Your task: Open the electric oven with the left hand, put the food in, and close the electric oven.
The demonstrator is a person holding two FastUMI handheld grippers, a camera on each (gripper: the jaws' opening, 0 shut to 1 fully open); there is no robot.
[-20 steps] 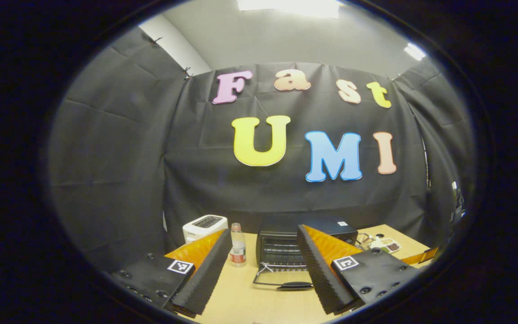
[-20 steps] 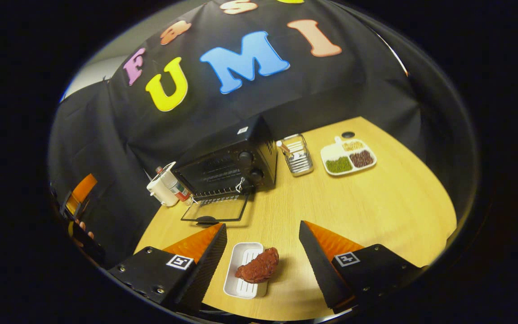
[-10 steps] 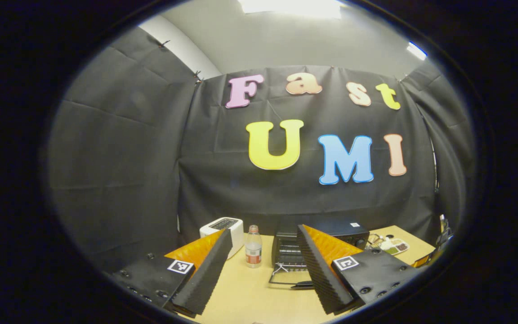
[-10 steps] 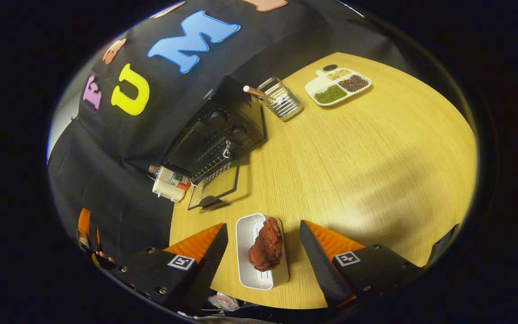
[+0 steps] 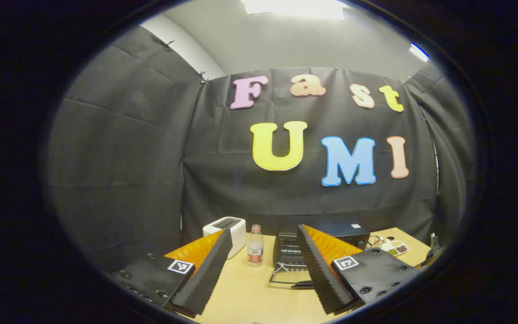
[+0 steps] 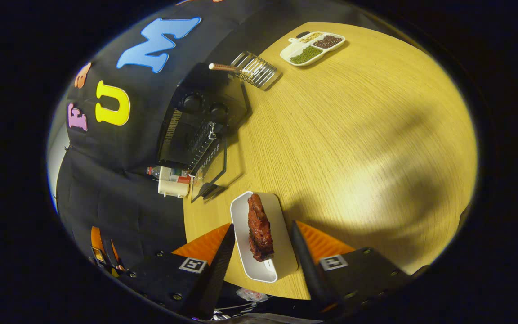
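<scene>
Wooden table is bearing the open oven; nearer, the right gripper is straddling the meat tray, fingers spread, apart; left gripper is gaping

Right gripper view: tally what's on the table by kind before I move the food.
Appliances: 2, the open electric oven and white toaster
Bottles: 1, water bottle
Food dishes: 2, white tray with the meat, divided plate
Wire racks: 1, wire rack
Total: 6

Black-draped booth, wooden table
</scene>
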